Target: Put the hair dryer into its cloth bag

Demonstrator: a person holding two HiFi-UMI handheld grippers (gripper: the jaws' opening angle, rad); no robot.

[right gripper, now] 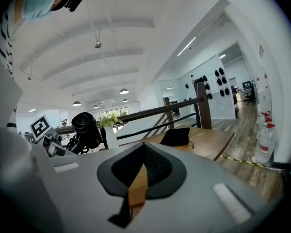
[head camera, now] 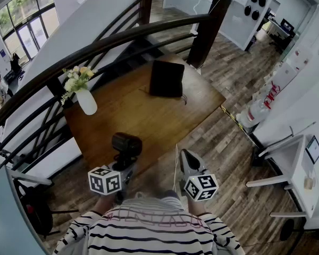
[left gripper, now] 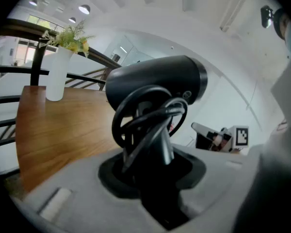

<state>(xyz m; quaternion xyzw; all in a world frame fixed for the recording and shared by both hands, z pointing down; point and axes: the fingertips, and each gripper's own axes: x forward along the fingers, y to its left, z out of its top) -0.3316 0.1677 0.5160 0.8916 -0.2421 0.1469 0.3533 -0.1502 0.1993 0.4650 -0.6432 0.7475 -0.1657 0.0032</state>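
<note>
Ahead of both tongs, head view: we see cloth bag (head camera: 166, 78) flat on table (head camera: 133, 116), well beyond left gripper (head camera: 125, 163), which clamps hair dryer (head camera: 126, 144) by handle; right gripper (head camera: 187, 157) just beside it.

Left gripper view: jaws pinch handle (barrel above them), cord (left gripper: 145, 125) looped around it.

Right gripper view: jaws together, nothing between; we spot cloth bag (right gripper: 175, 137) ahead, hair dryer (right gripper: 87, 125) off left.

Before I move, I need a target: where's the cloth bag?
In the head view, the cloth bag lies at the far end of the table, right of the vase.
</note>
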